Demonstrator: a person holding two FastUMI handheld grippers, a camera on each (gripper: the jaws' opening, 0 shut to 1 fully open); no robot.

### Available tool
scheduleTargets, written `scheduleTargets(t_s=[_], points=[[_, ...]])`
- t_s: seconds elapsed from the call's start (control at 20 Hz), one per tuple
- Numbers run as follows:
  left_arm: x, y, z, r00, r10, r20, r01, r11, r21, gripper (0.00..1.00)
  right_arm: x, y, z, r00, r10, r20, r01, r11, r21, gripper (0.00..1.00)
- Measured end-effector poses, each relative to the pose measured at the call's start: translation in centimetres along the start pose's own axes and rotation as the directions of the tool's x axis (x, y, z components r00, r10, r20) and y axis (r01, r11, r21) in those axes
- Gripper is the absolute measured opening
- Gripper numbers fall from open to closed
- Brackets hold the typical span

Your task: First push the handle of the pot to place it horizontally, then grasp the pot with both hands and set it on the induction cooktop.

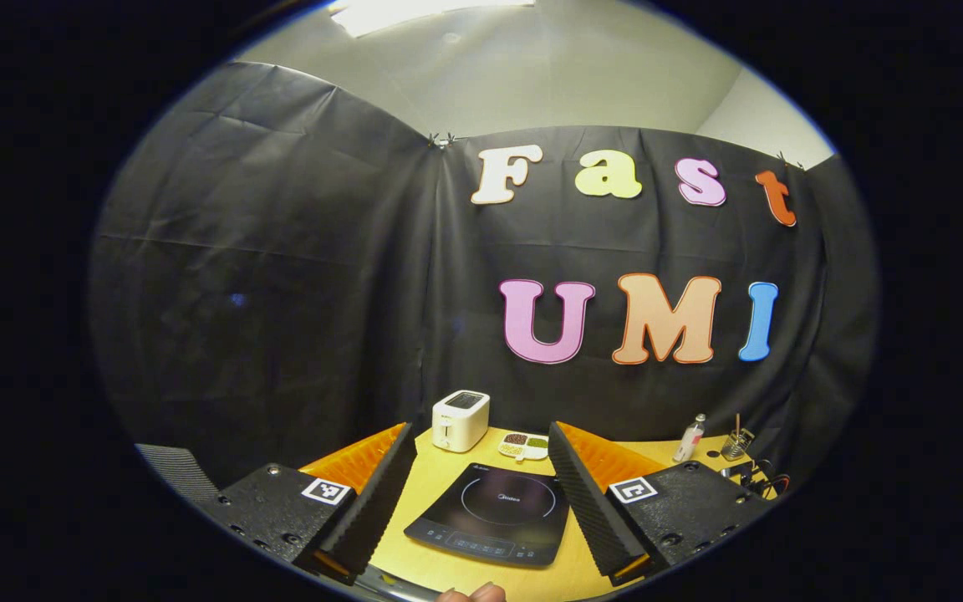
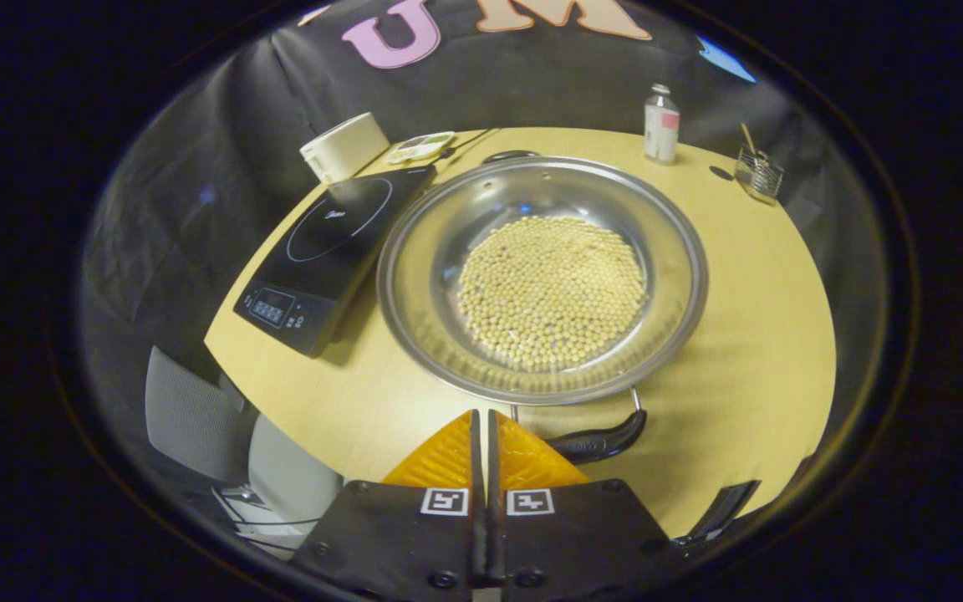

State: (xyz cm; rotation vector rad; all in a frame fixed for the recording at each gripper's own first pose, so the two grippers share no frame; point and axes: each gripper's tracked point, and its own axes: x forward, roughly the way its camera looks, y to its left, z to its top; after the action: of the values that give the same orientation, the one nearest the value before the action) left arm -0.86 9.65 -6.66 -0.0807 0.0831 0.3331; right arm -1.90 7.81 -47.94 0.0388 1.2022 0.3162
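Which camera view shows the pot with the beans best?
The right gripper view: the pot lies whole from above, its beans and near handle plain, beside the induction cooktop. The left gripper view may catch a rim sliver at its bottom edge; I cannot tell.

pot rim [image 1: 389, 585]: a sliver at the bottom edge of the left gripper view, the rest cut off.
hand [image 1: 471, 594]: fingertips alone, bottom edge.
near handle [image 2: 603, 441]: its left end hidden behind the right gripper [image 2: 486, 426].
far handle [image 2: 508, 155]: mostly behind the rim.
small dish [image 2: 420, 147]: contents too small to tell.
glass [image 2: 757, 174]: contents unclear.
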Motion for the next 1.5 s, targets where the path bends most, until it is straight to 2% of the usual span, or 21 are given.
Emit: scheduleTargets(t_s=[0.55,0.6,0.65,0.7,0.85,0.9,0.95,1.05,1.1,1.15,1.2,1.25,1.5], points=[[1.3,-3.5,-0.6,1.0,0.016,-0.018,-0.016,1.0,0.011,0.94,0.7,-7.7,1.6,0.999,-0.042,-0.018,0.042,0.999,0.026,0.03],[1.4,-3.9,-0.6,1.0,0.02,-0.019,-0.02,1.0,0.013,0.94,0.8,-8.3,1.7,0.999,-0.042,-0.02,0.043,0.999,0.024,0.0],[1.4,-4.3,-0.7,0.999,0.024,-0.02,-0.024,1.0,0.016,0.97,1.0,-8.9,2.0,0.999,-0.042,-0.023,0.042,0.999,0.024,0.0],[1.5,-4.6,-0.8,0.999,0.03,-0.022,-0.029,0.999,0.019,0.97,1.3,-9.4,2.2,0.999,-0.04,-0.026,0.041,0.999,0.025,0.03],[1.7,-5.7,-0.9,0.999,0.045,-0.029,-0.044,0.999,0.033,0.94,1.9,-11.5,3.2,0.999,-0.042,-0.026,0.042,0.999,0.023,0.0],[1.7,-6.1,-1.0,0.998,0.05,-0.031,-0.049,0.998,0.04,0.94,2.1,-12.2,3.5,0.999,-0.044,-0.024,0.045,0.999,0.027,0.03],[1.7,-6.4,-1.0,0.998,0.055,-0.033,-0.053,0.997,0.047,0.94,2.3,-12.9,3.9,0.999,-0.043,-0.023,0.043,0.998,0.038,0.0],[1.6,-7.0,-1.2,0.997,0.063,-0.042,-0.061,0.996,0.059,0.94,2.8,-14.0,4.4,0.999,-0.039,-0.018,0.04,0.996,0.075,0.03],[1.8,-7.4,-1.2,0.997,0.067,-0.043,-0.064,0.996,0.065,0.97,3.0,-14.6,4.7,0.999,-0.038,-0.014,0.039,0.995,0.094,0.0],[1.9,-7.7,-0.9,0.997,0.07,-0.041,-0.067,0.995,0.072,0.97,3.0,-14.9,5.1,0.999,-0.036,-0.007,0.036,0.994,0.103,0.03],[1.8,-8.1,-0.7,0.997,0.07,-0.038,-0.066,0.995,0.078,0.94,3.2,-15.3,5.6,0.999,-0.038,0.002,0.037,0.994,0.105,0.03],[1.9,-8.3,-0.6,0.997,0.068,-0.039,-0.065,0.994,0.085,0.97,3.3,-15.7,6.0,0.999,-0.042,0.007,0.041,0.994,0.103,0.0],[2.7,-9.3,-0.6,0.997,0.061,-0.052,-0.055,0.994,0.098,0.97,4.0,-16.5,7.1,0.999,-0.052,0.015,0.049,0.991,0.128,0.03]])
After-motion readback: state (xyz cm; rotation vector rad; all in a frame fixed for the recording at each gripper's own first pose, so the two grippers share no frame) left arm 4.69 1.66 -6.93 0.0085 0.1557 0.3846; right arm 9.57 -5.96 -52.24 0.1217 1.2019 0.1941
